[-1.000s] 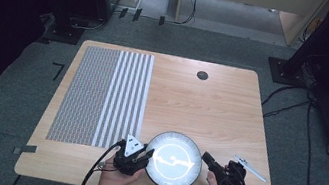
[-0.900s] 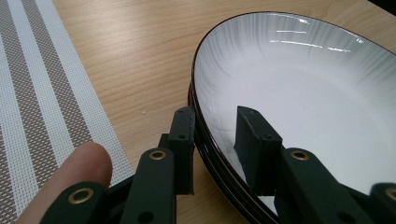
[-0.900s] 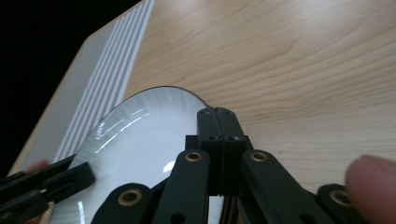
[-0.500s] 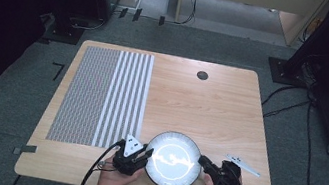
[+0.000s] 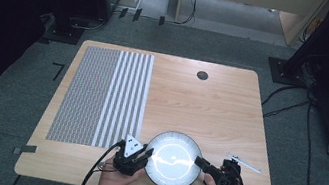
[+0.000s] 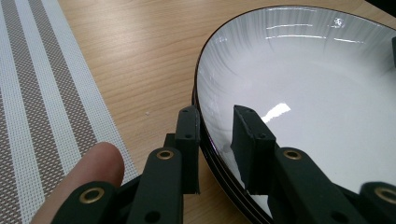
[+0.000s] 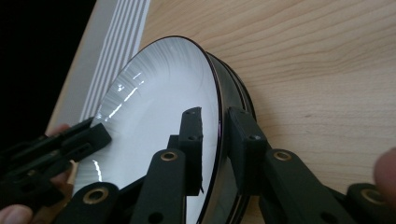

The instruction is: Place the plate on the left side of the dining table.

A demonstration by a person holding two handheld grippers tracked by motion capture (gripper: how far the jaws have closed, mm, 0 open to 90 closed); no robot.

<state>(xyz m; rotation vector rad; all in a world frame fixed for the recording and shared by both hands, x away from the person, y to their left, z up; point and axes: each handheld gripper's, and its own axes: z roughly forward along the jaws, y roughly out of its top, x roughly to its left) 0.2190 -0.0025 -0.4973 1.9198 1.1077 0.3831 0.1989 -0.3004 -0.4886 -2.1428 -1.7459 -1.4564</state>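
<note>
White and shiny, the round plate with a thin dark edge sits on the wooden table, between the two claws. The left claw is clamped on its rim. The right claw has its jaws around the other rim, and they have just been opening. If that side lets go during a lift, the plate could tip and slide out.
</note>
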